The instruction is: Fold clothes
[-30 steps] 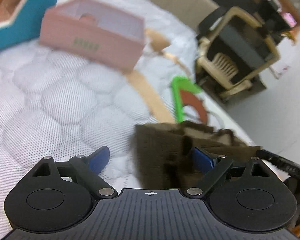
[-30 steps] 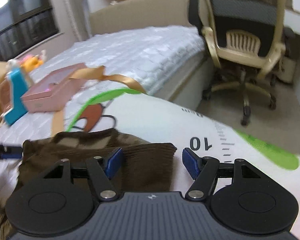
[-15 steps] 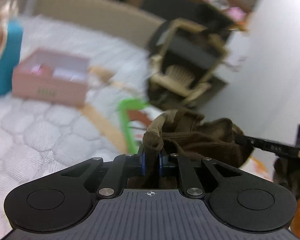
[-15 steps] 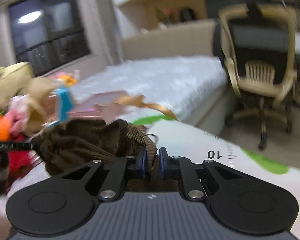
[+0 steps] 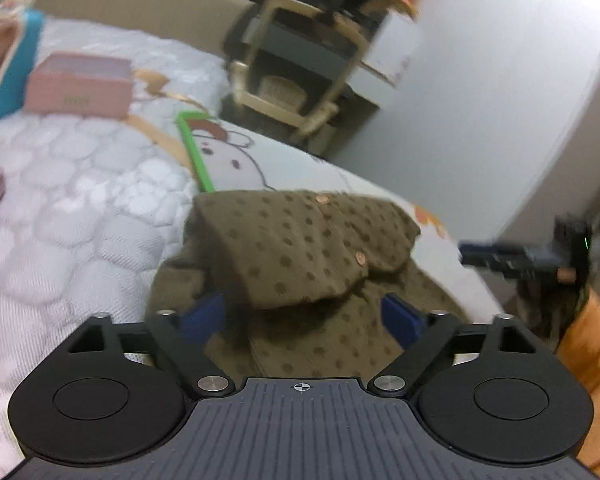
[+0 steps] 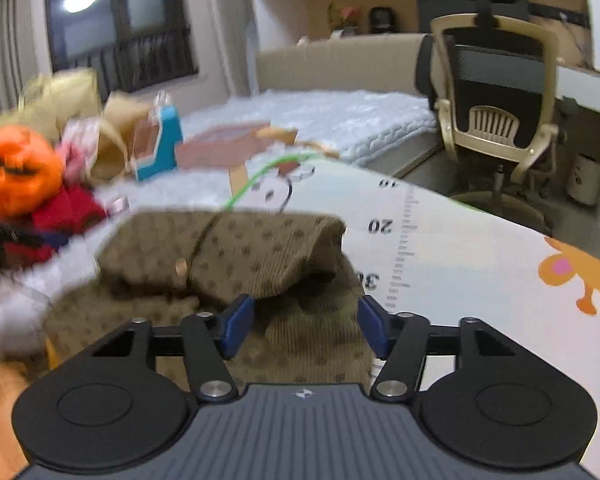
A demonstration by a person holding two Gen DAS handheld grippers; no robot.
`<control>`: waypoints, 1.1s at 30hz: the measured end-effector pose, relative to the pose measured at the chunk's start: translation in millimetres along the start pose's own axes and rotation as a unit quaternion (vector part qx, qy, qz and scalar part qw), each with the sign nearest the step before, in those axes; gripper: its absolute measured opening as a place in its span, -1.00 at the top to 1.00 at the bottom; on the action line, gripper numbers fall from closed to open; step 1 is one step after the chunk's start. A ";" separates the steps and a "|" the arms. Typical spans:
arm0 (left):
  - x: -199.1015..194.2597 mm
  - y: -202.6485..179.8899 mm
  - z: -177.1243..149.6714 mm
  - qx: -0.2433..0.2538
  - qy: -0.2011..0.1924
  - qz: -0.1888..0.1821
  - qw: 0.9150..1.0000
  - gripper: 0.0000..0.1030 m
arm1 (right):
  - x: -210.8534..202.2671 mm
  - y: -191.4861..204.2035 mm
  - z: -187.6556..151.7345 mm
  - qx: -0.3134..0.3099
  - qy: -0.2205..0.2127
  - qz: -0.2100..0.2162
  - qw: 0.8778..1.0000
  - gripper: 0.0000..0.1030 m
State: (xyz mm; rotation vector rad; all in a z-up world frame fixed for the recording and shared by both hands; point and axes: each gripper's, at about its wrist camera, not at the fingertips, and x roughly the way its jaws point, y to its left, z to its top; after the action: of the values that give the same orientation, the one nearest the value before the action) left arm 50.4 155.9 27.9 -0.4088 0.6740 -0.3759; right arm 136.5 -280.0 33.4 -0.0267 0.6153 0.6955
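Right now your left gripper (image 5: 302, 316) has its blue fingers (image 5: 202, 317) spread wide, holding nothing, and your right gripper (image 6: 306, 322) is the same, wide with nothing between the pads. Both hover just over the brown garment (image 5: 300, 248), which lies folded on the white printed mat (image 6: 460, 248) on the bed.

Garment: olive-brown ribbed, corduroy-like fabric with darker round dots, 2 small copper-coloured buttons (image 5: 360, 257) visible from the left wrist. Its top layer is doubled over the lower one, leaving a soft rounded fold edge and a drooping flap facing the fingers.

Mat: smooth and glossy, with a green curved stripe (image 5: 194, 148), a cartoon animal face, an orange animal shape (image 6: 576, 276) and a ruler scale printed along it. Readable numbers on the scale, upside down to you: 10, 20, 30.

Bedding under and beside the mat is white quilted cloth (image 5: 60, 208) with a bubbly hexagon pattern. A pink rectangular box (image 5: 78, 84) sits on it beyond the garment, with a small label too blurred to read. Beige mesh-backed office chair (image 6: 496, 92) stands past the bed.
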 end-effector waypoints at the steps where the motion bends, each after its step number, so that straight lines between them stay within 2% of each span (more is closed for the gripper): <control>1: 4.6 5.4 2.0 -0.024 -0.004 0.004 1.000 -0.81 | -1.0 -3.8 1.3 0.018 -0.009 0.006 1.000 -0.34; 5: 45.6 20.7 8.3 -0.096 0.005 0.023 0.995 -0.81 | 49.1 -15.9 10.7 0.089 -0.020 0.006 0.996 -0.34; 7: 68.4 20.9 9.9 -0.102 0.013 0.046 0.994 -0.76 | 80.5 -15.9 14.1 0.111 -0.020 0.007 0.994 -0.32; 8: 78.0 19.4 11.6 -0.100 0.016 0.066 0.993 -0.69 | 92.0 -12.3 16.2 0.109 -0.015 0.008 0.994 -0.19; 9: 86.4 16.6 13.6 -0.096 0.019 0.085 0.992 -0.28 | 102.9 -8.3 18.5 0.105 -0.010 0.008 0.994 0.39; 10: 90.3 13.5 16.3 -0.088 0.024 0.091 0.992 0.32 | 113.8 -4.2 20.7 0.101 -0.004 0.009 0.995 0.68; 11: 90.9 9.1 19.3 -0.079 0.024 0.096 0.992 0.52 | 107.5 1.7 24.6 0.087 -0.013 0.005 0.996 0.72; 13: 71.8 -7.2 26.6 -0.046 0.005 0.094 0.994 0.68 | 89.2 13.8 33.1 0.057 -0.035 -0.005 0.998 0.80; 15: 39.1 -28.4 30.2 -0.008 -0.016 0.078 0.997 0.69 | 51.3 20.0 36.5 0.054 -0.059 0.014 0.997 0.81; 17: 10.1 -43.8 24.5 0.011 -0.023 0.060 0.998 0.69 | 16.2 27.4 28.4 0.046 -0.066 0.028 0.996 0.81; 20: -12.4 -53.1 2.4 0.023 -0.005 0.044 0.999 0.64 | -19.2 36.7 5.8 0.036 -0.052 0.035 0.997 0.80; 24: -4.4 -41.0 -39.0 0.006 0.058 0.043 0.997 0.25 | -7.6 34.1 -43.1 0.027 0.020 -0.010 0.999 0.75; 25: -0.5 -35.9 -44.1 -0.003 0.074 0.043 0.996 0.04 | -2.0 28.4 -53.2 0.036 0.043 -0.019 0.998 0.61; 26: 3.4 -30.7 -49.1 -0.012 0.089 0.043 0.995 -0.06 | -1.1 23.1 -58.6 0.047 0.056 -0.016 0.997 0.52; 27: 5.3 -26.2 -52.0 -0.019 0.099 0.041 0.994 -0.17 | -5.0 17.4 -57.5 0.058 0.057 -0.012 0.997 0.28; 28: 1.3 -23.4 -48.5 -0.022 0.093 0.036 0.995 -0.33 | -9.6 11.7 -55.5 0.069 0.056 -0.008 0.996 0.10; 29: -3.4 -20.6 -44.1 -0.025 0.084 0.029 0.996 -0.45 | -17.6 6.8 -49.1 0.075 0.043 -0.004 0.996 0.02; 30: -8.8 -17.5 -36.7 -0.032 0.068 0.020 0.997 -0.70 | -25.1 1.7 -41.0 0.081 0.026 0.001 0.996 -0.13; 31: -11.3 -13.7 -29.0 -0.041 0.051 0.012 0.998 -0.82 | -29.6 -3.9 -33.3 0.092 0.011 0.008 0.996 -0.21; 33: -10.4 -2.5 -14.3 -0.068 0.031 -0.007 0.997 -0.82 | -23.6 -17.6 -15.1 0.135 -0.009 0.040 0.990 -0.25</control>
State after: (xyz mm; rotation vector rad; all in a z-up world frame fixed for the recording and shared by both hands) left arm 33.0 155.0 24.3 -0.5330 0.7600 -0.3576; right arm 125.1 -311.0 30.6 0.2564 0.6907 0.6843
